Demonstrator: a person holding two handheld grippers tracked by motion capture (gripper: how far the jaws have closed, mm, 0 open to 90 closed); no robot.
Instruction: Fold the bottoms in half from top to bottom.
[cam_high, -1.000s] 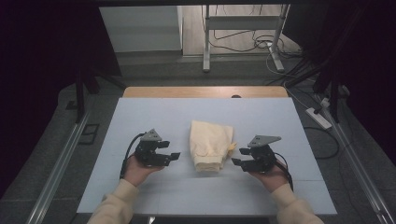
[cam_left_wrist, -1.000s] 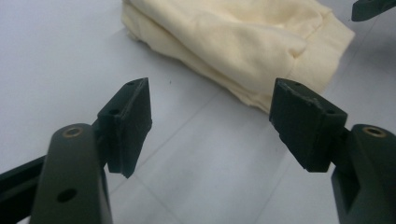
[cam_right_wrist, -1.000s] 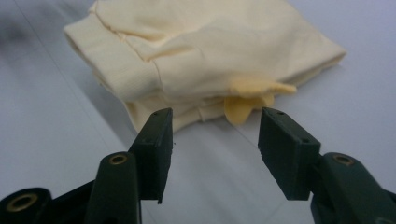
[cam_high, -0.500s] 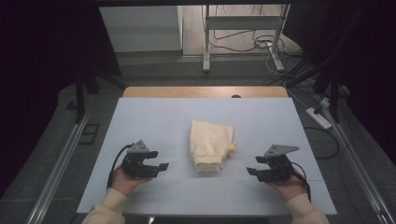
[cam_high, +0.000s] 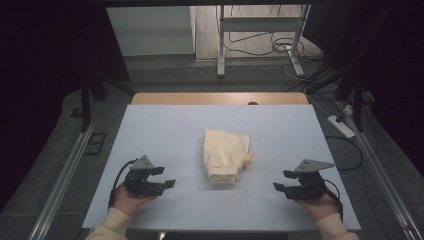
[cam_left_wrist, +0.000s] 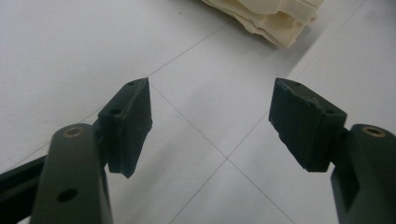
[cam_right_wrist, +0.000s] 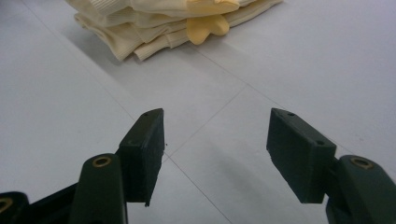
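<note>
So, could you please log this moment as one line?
left gripper: open, empty | right gripper: open, empty | folded cream garment: mid-table, untouched

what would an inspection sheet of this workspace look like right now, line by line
surface: pale blue-white mat with thin grid lines, laid over a wooden table whose far edge shows
job's things: folded cream garment at the mat's middle, ribbed layers stacked, a small yellow tab sticking out on one side
clutter: nothing seen on the mat besides the garment
grippers: left gripper and right gripper both open, holding nothing, low over the near part of the mat, apart from the garment on either side
cables: a black cable trails from each gripper; loose cables on the floor beyond the table; power strip at the right
surroundings: dark room, metal stand legs behind the table
</note>
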